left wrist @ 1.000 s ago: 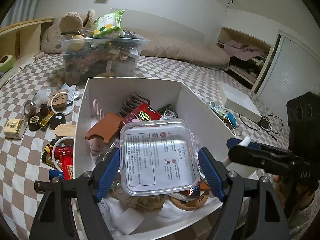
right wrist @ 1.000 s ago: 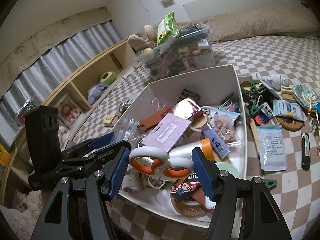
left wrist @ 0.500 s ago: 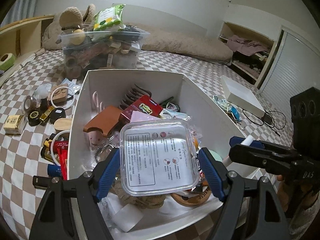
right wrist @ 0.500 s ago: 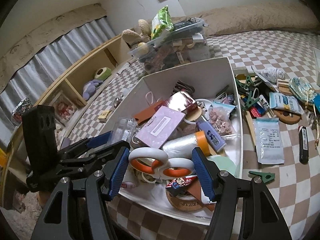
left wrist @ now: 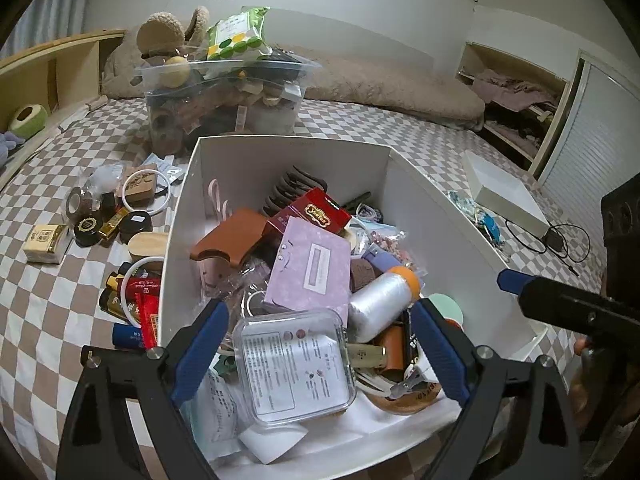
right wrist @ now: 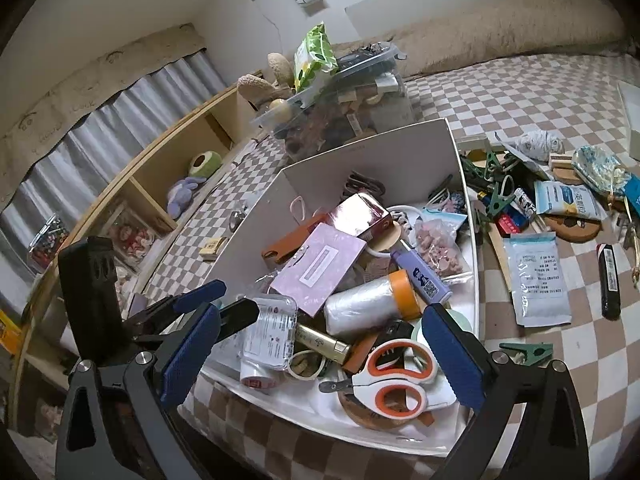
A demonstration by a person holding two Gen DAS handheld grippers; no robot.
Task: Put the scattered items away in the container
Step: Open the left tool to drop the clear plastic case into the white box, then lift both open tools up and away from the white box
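The white container (left wrist: 288,142) stands on the checked bed cover, heaped with items. My left gripper (left wrist: 320,352) hovers over its near end. Its jaws are opening, and the clear plastic box (left wrist: 296,364) lies loose on the heap between them, untouched by the blue pads. My right gripper (right wrist: 322,352) hangs over the same end of the container (right wrist: 360,148). Its jaws are opening too, and the orange-and-white scissors (right wrist: 396,380) rest in the container just inside the right pad. Scattered jars and rings (left wrist: 120,216) lie left of the container; packets and clips (right wrist: 536,276) lie to its right.
A clear lidded bin (left wrist: 224,108), full and topped with a green pack, stands behind the container. A flat white box (left wrist: 504,196) and a black cable (left wrist: 560,240) lie at the right. A wooden shelf (right wrist: 160,168) runs along the left, and a long pillow (right wrist: 500,28) lies at the back.
Both grippers went from shut to open. The clear plastic box dropped out of the left jaws and the scissors out of the right jaws, both landing in the container.
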